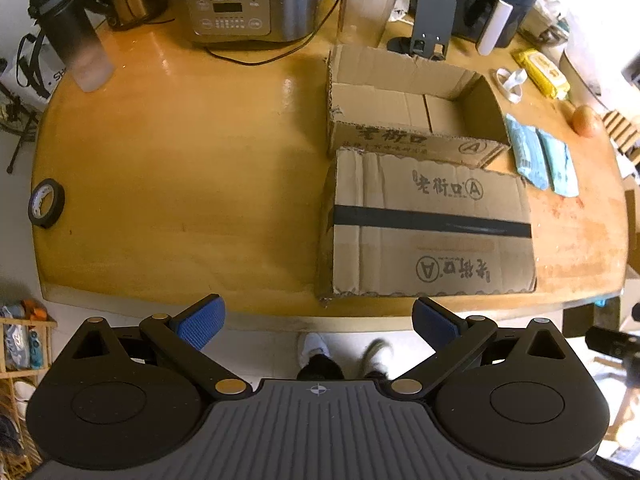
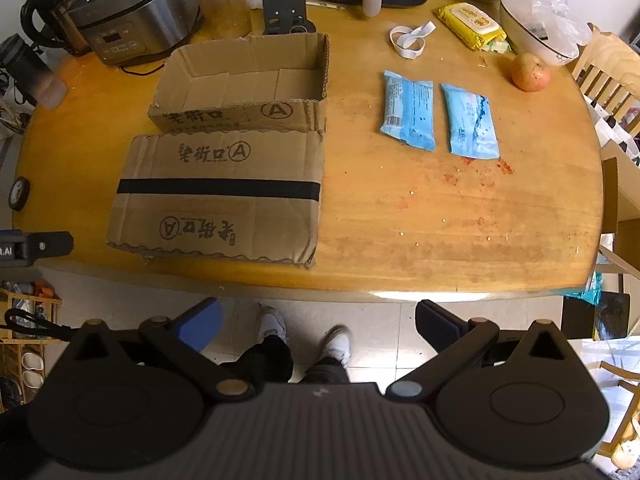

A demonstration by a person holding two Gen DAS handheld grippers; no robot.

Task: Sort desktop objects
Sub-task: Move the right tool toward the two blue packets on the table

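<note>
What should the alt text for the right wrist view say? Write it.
An open gripper hovers off the near edge of a wooden table with two blue packets side by side, right of an empty open cardboard box and its lid.

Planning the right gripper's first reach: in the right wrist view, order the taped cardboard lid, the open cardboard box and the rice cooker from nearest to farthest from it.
1. Taped cardboard lid, front left, nearest the right gripper.
2. Open cardboard box, behind the lid.
3. Rice cooker, far left corner.
</note>
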